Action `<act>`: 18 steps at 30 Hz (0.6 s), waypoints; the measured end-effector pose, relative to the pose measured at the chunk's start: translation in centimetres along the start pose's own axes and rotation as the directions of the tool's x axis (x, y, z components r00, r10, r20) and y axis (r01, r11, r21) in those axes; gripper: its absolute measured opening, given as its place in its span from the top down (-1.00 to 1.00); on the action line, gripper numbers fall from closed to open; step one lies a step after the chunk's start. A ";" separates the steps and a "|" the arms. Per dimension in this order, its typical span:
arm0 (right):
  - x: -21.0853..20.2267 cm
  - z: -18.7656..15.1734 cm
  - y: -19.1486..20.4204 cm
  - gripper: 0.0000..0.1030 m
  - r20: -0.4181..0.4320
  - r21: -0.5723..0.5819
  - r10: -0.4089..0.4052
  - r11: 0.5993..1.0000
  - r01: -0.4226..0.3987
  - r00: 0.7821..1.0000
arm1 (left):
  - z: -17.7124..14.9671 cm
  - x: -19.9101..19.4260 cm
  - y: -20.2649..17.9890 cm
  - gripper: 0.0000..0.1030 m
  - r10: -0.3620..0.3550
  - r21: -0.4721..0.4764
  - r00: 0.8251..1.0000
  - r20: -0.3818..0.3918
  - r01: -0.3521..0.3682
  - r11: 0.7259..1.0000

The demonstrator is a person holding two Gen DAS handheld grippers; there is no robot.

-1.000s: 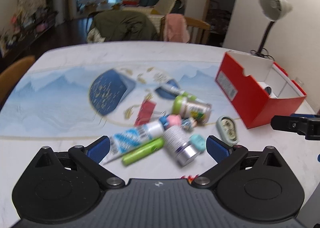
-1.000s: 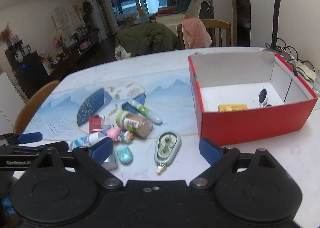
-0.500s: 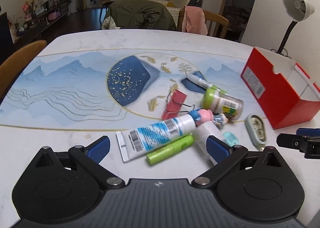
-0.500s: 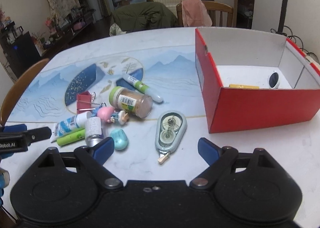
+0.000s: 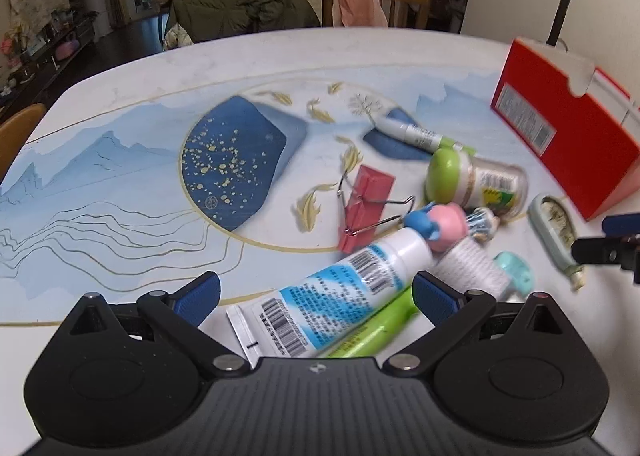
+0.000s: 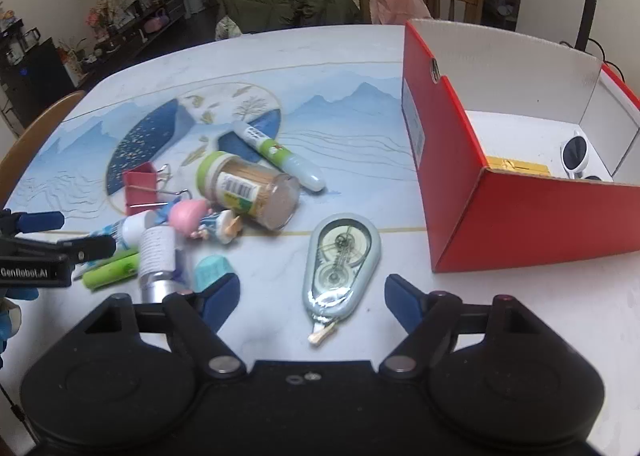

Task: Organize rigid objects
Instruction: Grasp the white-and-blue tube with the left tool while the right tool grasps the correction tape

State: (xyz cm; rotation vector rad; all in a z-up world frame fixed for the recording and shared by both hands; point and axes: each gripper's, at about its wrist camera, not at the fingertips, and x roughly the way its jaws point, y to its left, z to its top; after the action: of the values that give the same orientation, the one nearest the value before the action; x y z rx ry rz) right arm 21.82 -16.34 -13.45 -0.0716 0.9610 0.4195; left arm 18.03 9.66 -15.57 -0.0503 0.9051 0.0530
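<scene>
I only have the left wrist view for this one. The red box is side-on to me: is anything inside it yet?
Observer: Yes. The right wrist view shows a yellow packet and white sunglasses on the floor of the red box.
Operator: And the right gripper? I see only one fingertip.
Observer: The right gripper is open. Its jaws have just been closing a little, and the pads press on nothing. The correction tape lies on the table between its fingers.
</scene>
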 end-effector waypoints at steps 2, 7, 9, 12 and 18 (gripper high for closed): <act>0.6 0.2 -0.2 -0.50 -0.009 0.006 -0.010 1.000 0.010 1.000 | 0.1 0.6 0.0 -0.99 -0.004 0.022 1.000 -0.006 0.004 1.000; 1.7 0.6 -0.1 -0.42 -0.020 0.003 -0.024 1.000 0.024 1.000 | 0.5 1.7 -0.2 -0.98 -0.027 0.071 1.000 -0.012 0.027 0.997; 2.0 0.7 -0.1 -0.39 -0.025 0.001 -0.029 1.000 0.029 0.999 | 0.7 2.1 -0.2 -0.94 -0.038 0.083 0.999 -0.020 0.040 0.996; 2.4 0.9 0.0 -0.32 -0.031 -0.006 -0.033 0.999 0.033 0.999 | 0.8 2.6 -0.3 -0.81 -0.064 0.098 0.997 -0.036 0.067 0.993; 2.8 0.9 0.2 -0.21 -0.033 -0.016 -0.051 0.999 0.051 0.998 | 0.9 2.9 -0.8 -0.31 -0.072 0.124 0.997 -0.034 0.075 0.989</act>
State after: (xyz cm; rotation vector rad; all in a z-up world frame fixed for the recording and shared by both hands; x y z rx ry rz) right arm 23.89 -15.03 -15.17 -0.1173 0.9866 0.3796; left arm 20.55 8.96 -17.27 0.0323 0.9340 -0.0733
